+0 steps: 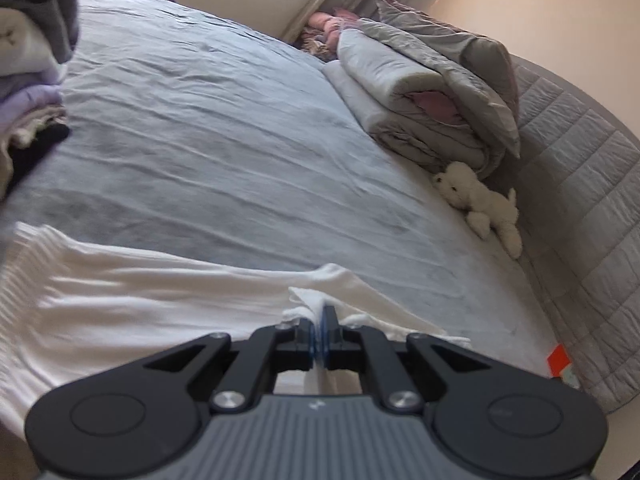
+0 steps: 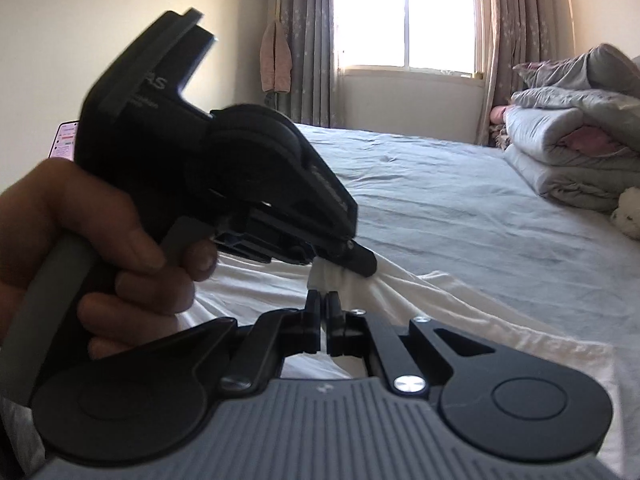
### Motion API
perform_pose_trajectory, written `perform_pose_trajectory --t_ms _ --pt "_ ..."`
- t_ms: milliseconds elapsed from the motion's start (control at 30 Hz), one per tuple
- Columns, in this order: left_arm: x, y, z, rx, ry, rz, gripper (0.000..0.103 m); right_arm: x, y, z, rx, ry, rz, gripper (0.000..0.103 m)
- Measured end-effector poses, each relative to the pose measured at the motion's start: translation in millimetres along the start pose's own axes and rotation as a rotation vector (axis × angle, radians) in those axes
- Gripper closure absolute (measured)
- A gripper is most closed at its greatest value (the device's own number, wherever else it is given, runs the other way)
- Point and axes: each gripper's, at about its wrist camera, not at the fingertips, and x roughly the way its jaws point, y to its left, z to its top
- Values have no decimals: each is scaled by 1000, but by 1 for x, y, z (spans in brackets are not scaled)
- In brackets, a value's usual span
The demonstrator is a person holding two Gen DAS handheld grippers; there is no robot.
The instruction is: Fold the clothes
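Two grippers pinching white garment (image 1: 120,312) edge, open bedsheet (image 1: 224,152) beyond

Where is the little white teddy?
In the left wrist view the white teddy lies on the right side of the bed, just below the folded grey duvet and against the quilted headboard.

Both grippers were built alike: a grey ribbed body, black linkage arms fastened with silver screws, round black pivot caps. Blue pads were seen on the left gripper (image 1: 322,334); beside the right gripper (image 2: 323,312), a grey handle.
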Motion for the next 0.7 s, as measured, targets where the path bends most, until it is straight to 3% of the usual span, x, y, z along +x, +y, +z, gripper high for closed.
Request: perform_pose_trajectory --t_ms 367,533,700 --pt "-13 38 20 53 6 32 100 32 42 12 80 12 80 100" --pt "-13 57 22 103 32 88 100 44 56 14 130 36 112 100" --pt "-18 71 25 116 9 133 100 56 62 6 203 69 151 100"
